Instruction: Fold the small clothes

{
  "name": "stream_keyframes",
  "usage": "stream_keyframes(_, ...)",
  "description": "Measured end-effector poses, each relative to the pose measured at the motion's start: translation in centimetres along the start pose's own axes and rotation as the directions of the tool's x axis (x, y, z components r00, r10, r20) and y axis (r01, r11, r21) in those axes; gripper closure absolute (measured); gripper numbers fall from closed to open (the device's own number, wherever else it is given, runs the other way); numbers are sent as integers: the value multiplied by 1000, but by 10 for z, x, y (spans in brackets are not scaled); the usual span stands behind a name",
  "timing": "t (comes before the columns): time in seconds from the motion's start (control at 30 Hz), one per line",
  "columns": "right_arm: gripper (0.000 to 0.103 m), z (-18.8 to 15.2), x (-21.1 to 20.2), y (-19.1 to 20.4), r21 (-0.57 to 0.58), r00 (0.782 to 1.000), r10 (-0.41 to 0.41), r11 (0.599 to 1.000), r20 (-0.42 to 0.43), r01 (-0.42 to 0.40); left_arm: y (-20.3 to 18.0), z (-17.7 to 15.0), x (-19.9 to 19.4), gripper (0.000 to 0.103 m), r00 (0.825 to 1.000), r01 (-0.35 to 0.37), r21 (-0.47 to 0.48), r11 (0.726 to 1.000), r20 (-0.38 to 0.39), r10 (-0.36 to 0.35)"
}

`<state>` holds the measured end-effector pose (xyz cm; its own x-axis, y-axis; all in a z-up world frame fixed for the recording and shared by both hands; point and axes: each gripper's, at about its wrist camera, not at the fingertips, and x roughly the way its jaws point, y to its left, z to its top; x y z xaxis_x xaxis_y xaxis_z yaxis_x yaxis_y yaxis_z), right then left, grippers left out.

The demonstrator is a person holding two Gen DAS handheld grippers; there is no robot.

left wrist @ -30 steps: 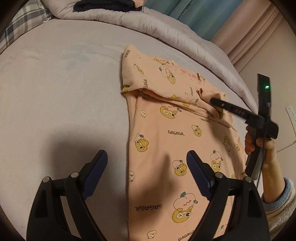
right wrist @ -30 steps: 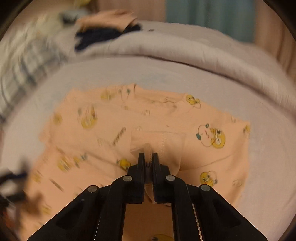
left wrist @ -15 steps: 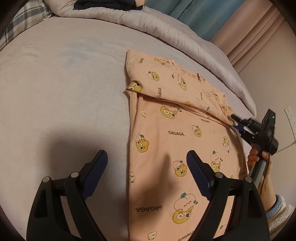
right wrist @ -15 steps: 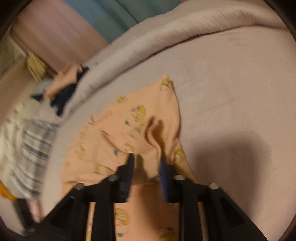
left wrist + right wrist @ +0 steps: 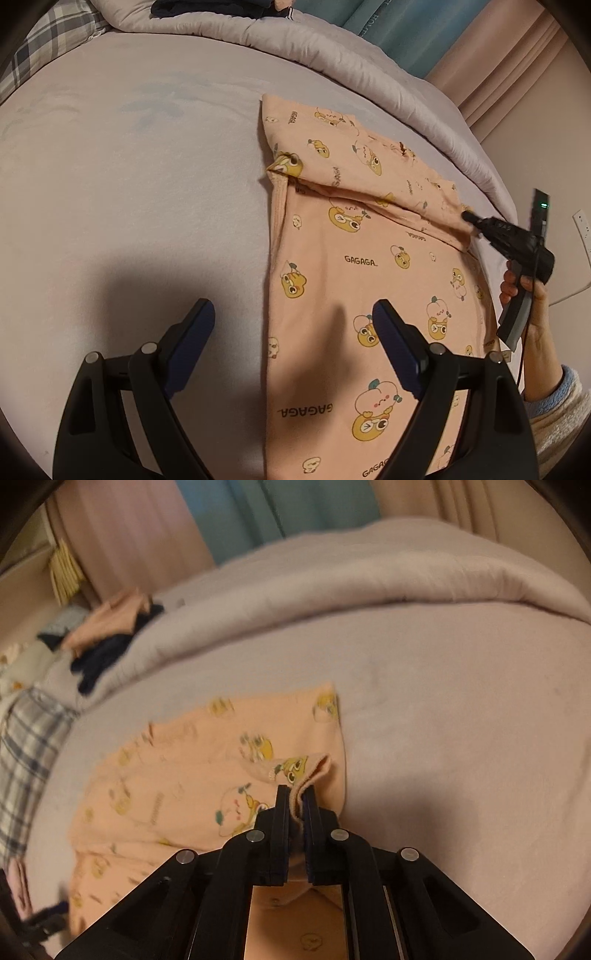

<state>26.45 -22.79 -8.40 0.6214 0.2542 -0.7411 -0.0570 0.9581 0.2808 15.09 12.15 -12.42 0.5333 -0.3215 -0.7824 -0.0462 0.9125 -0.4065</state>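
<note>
**Thin pinch on a sleeve cuff**

The right hand-held gripper (image 5: 295, 794) was clamped on the cuff edge of the peach cartoon-print top (image 5: 354, 258); its jaws had just been closing on it. So little cloth was caught that it could be lost under a pull. The left hand-held gripper (image 5: 295, 325) was held wide, empty, above the top's hem. The top was spread flat on the bed (image 5: 129, 184), one sleeve folded across.

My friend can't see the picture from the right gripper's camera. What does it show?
The right gripper, jaws shut, pinches a folded edge of a peach shirt printed with yellow cartoon animals. The shirt lies on a pale bed with a rolled duvet behind it; a blurry clothes pile sits far left.
</note>
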Motion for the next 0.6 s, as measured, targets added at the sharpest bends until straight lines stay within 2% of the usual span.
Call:
stream_keyframes(0.03, 95, 0, 8, 1, -15, 998, -26, 1000, -57, 26, 0, -1, 0, 16, 1000, -1, 1, 1000, 1, 1)
stream_keyframes(0.07, 95, 1, 9, 3, -39, 996, -68, 997, -55, 66, -1, -2, -1, 16, 1000, -4, 2, 1000, 0, 4)
stream_keyframes(0.1, 95, 1, 5, 5, -59, 995, -97, 994, -25, 95, -1, -2, -2, 16, 1000, -4, 3, 1000, -1, 4)
stream_keyframes(0.13, 88, 1, -1, 7, -72, 989, -146, 987, 9, 146, -1, -4, -3, 16, 1000, -2, 5, 1000, -3, 2)
stream_keyframes(0.17, 85, 0, -7, 10, -80, 980, -193, 977, 37, 196, -2, -5, -4, 16, 1000, -1, 8, 1000, -3, 1)
stream_keyframes(0.2, 85, -2, -13, 13, -86, 977, -202, 974, 64, 207, -4, -7, -6, 16, 1000, -3, 13, 1000, -3, 3)
stream_keyframes(0.27, 85, -9, -27, 19, -102, 986, -126, 985, 108, 137, -5, -11, -9, 16, 1000, -4, 22, 1000, -5, 4)
stream_keyframes(0.33, 85, -17, -26, 24, -147, 992, -83, 985, 91, 96, -7, -14, -10, 16, 1000, -2, 21, 1000, -9, 2)
stream_keyframes(0.43, 86, -24, 0, 19, -173, 988, -150, 975, -45, 140, -11, -21, -14, 16, 1000, 2, 22, 1000, -13, -2)
stream_keyframes(0.5, 86, -27, -9, 19, -187, 986, -166, 969, -18, 160, -14, -25, -20, 16, 1000, 5, 32, 999, -14, -5)
stream_keyframes(0.6, 83, -38, -25, 13, -178, 985, -164, 972, -57, 152, -13, -34, -27, 16, 999, 13, 33, 999, -29, -12)
